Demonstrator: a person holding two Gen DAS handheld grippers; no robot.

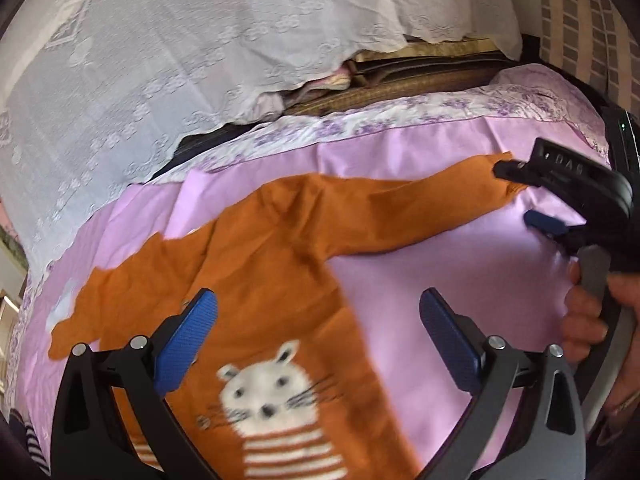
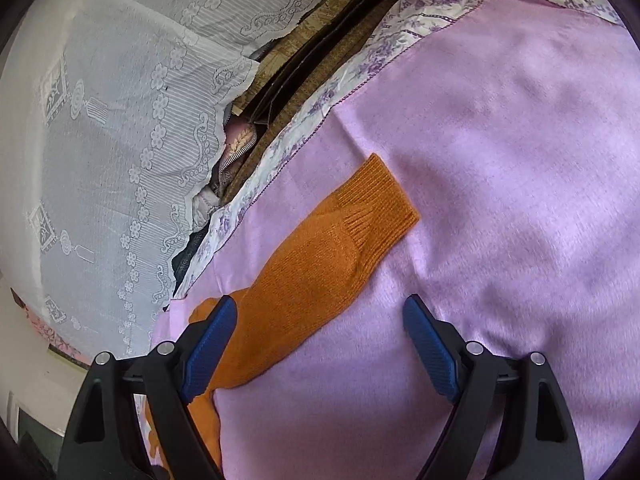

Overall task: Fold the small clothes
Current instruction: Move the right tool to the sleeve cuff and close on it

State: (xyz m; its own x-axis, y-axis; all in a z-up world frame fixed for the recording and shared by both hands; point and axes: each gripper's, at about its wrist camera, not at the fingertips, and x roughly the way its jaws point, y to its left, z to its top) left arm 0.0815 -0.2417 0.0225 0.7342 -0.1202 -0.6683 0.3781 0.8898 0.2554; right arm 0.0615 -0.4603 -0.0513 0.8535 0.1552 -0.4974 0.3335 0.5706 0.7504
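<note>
Here, an orange sweater (image 1: 280, 264) with a white cat motif (image 1: 272, 400) is spread flat on a pink bedsheet (image 1: 460, 280), with white lace fabric (image 1: 160, 60) seen at the far left. The left gripper (image 1: 318, 344) is held wide apart above the sweater's body, gripping nothing. To the right, one sleeve (image 2: 320, 264) is stretched out across the sheet, and the right gripper (image 2: 316, 344) is likewise spread wide over it, nothing being clamped.

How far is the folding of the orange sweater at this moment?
Done: the sweater lies spread flat on the pink sheet. In hand: nothing; the left gripper and right gripper are both open, the right above the sleeve. Left: every fold.
</note>
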